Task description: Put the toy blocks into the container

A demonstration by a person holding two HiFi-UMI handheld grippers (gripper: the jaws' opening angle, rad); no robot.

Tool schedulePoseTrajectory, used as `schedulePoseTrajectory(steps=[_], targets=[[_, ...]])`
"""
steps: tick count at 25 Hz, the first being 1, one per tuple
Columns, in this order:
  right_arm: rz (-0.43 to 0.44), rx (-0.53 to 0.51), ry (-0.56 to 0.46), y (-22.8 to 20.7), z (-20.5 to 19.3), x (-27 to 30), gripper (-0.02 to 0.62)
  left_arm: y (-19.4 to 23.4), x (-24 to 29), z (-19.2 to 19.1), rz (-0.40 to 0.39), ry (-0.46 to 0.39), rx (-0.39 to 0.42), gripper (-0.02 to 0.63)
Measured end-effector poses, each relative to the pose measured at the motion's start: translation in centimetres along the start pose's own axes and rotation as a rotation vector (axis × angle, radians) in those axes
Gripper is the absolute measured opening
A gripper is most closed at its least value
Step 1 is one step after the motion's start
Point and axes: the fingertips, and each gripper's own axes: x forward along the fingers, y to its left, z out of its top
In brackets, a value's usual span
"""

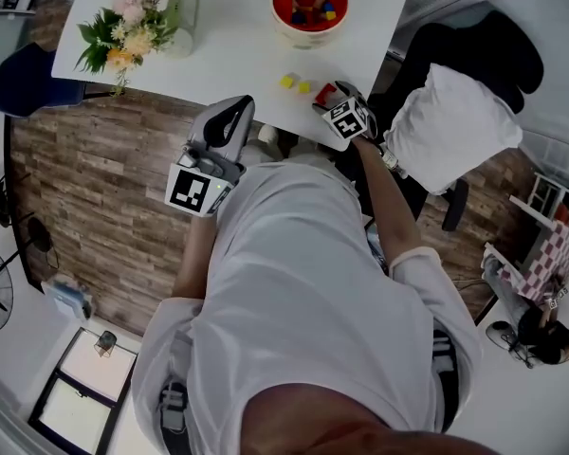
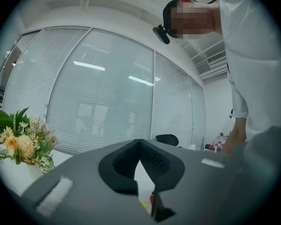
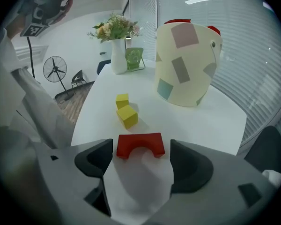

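Right gripper view: right gripper, jaws wide, flanks the red arch block for your grasp; left gripper idles, jaws touching.

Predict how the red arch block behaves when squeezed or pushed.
The red arch block looks rigid, so it probably won't deform. Its flat ends face the open jaws of the right gripper, so a squeeze should seat squarely. Flat-faced on the table, it likely slides, not rolls.
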Motion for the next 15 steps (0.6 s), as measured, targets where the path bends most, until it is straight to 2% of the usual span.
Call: schedulePoseTrajectory(steps=[4, 9, 15], targets=[[0.013, 0.011, 0.005, 0.0, -0.1, 0.4, 0.372, 0.7, 0.0, -0.1, 0.013, 0.002, -0.007, -0.006], [0.028, 0.034, 0.002, 0.4, -0.1, 0.5, 0.304, 1.7, 0.2, 0.1, 0.025, -0.007, -0.006, -0.006], [0.043, 0.032, -0.001, 0.9, -0.2, 0.5, 0.302, 1.6, 0.3, 0.1, 0.022, -0.012, -0.001, -0.006]])
